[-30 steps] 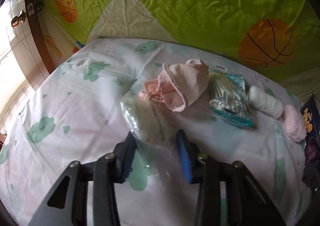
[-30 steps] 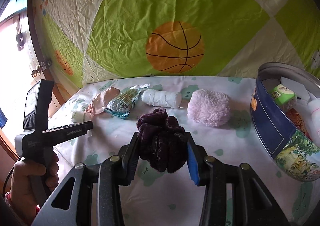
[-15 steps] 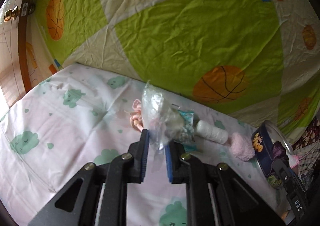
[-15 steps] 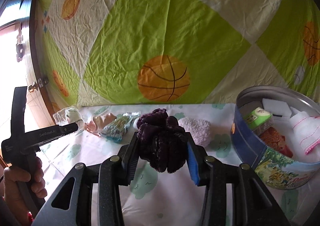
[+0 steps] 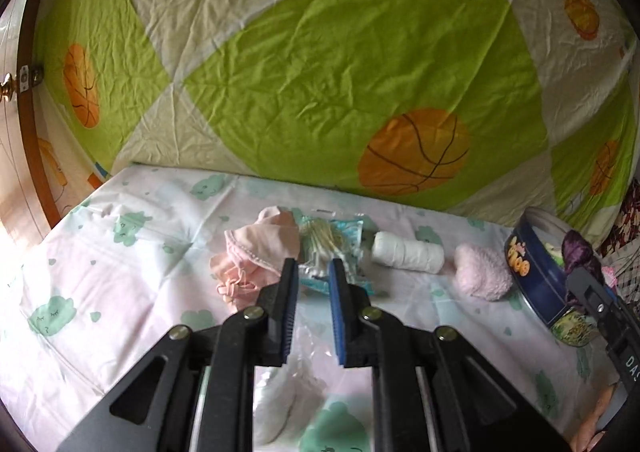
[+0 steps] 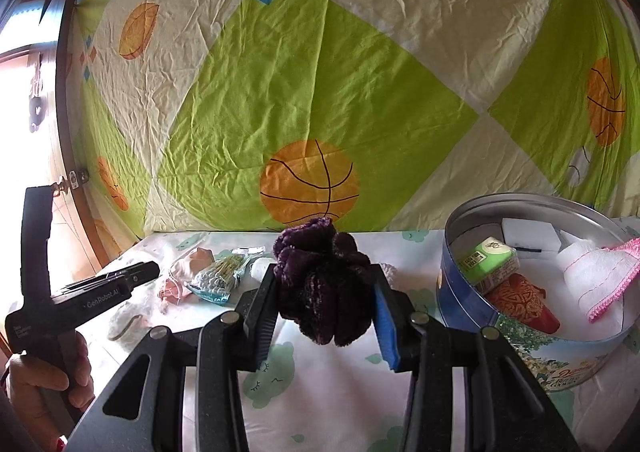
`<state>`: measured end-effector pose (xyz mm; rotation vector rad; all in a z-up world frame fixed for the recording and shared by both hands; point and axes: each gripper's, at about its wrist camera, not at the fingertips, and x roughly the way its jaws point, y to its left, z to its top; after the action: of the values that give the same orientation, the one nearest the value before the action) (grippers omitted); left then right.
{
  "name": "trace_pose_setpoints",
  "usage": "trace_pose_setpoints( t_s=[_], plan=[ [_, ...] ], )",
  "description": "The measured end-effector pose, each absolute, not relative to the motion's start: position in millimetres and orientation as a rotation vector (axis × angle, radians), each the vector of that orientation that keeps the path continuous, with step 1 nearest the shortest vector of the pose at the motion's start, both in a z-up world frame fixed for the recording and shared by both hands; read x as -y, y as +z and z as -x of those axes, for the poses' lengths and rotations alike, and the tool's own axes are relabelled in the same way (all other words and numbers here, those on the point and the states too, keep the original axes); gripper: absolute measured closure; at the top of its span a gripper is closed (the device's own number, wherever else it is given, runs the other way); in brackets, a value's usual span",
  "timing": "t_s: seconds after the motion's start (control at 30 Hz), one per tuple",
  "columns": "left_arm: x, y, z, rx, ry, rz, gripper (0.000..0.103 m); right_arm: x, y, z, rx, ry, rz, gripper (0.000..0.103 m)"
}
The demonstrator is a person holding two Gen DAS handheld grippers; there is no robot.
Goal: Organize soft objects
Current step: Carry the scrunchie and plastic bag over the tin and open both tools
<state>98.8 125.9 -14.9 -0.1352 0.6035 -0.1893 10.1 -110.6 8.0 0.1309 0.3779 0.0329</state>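
Observation:
My left gripper (image 5: pixel 312 266) hovers over the cloud-print bed sheet (image 5: pixel 120 292) with its jaws opening and nothing between the pads. A clear plastic bag of white cotton (image 5: pixel 288 392) lies on the sheet beneath its arms. Beyond the tips lie a pink cloth (image 5: pixel 260 248), a cotton swab packet (image 5: pixel 328 242), a white bandage roll (image 5: pixel 408 252) and a pink fluffy puff (image 5: pixel 482 278). My right gripper (image 6: pixel 324 284) is shut on a dark purple fluffy scrunchie (image 6: pixel 320 292), held above the sheet just left of the round blue tin (image 6: pixel 456 292).
The tin holds a green box (image 6: pixel 488 258), a white sponge (image 6: pixel 528 234), a white cloth with pink edging (image 6: pixel 592 276) and a red item (image 6: pixel 520 302). A green and cream basketball-print sheet (image 6: pixel 320 91) hangs behind the bed. A hand (image 6: pixel 48 376) grips the left tool.
The left gripper lifted the clear bag off the sheet, then its jaws widened and the bag dropped back beneath it. The right gripper rose a little with the scrunchie, nearer the tin.

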Motion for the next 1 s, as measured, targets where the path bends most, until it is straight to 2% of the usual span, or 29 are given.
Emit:
trace_pose_setpoints(
  t_s=[0.03, 0.07, 0.1, 0.27, 0.4, 0.53, 0.57, 0.6, 0.7, 0.8, 1.0],
  plan=[
    [-127, -19, -101, -0.632, -0.194, 0.137, 0.062, 110, 7, -11, -0.382, 0.034, -0.132, 0.058],
    [-128, -22, -104, -0.666, -0.204, 0.137, 0.038, 110, 7, -11, -0.386, 0.037, -0.131, 0.058],
    [-128, -24, -105, -0.692, -0.197, 0.134, 0.024, 110, 6, -11, -0.388, 0.039, -0.131, 0.058],
    [-151, -18, -98, -0.722, -0.237, 0.200, 0.014, 111, 8, -11, -0.384, 0.039, -0.128, 0.058],
    [-152, -41, -94, -0.880, -0.272, 0.214, 0.016, 115, 6, -14, -0.396, 0.036, -0.134, 0.058],
    [-123, -64, -94, -0.944, -0.180, -0.033, 0.019, 117, 5, -15, -0.405, 0.035, -0.145, 0.058],
    [-118, -64, -92, -0.917, -0.165, -0.082, 0.028, 118, 6, -14, -0.403, 0.036, -0.146, 0.058],
    [-116, -64, -90, -0.919, -0.183, -0.084, 0.045, 118, 7, -13, -0.398, 0.035, -0.146, 0.058],
    [-121, -62, -87, -0.915, -0.200, -0.054, 0.063, 118, 10, -10, -0.384, 0.031, -0.144, 0.058],
    [-127, -60, -79, -0.884, -0.239, -0.022, 0.072, 118, 10, -10, -0.386, 0.033, -0.146, 0.058],
    [-123, -40, -68, -0.772, -0.258, 0.034, 0.072, 124, 15, -3, -0.351, 0.024, -0.156, 0.058]
  ],
)
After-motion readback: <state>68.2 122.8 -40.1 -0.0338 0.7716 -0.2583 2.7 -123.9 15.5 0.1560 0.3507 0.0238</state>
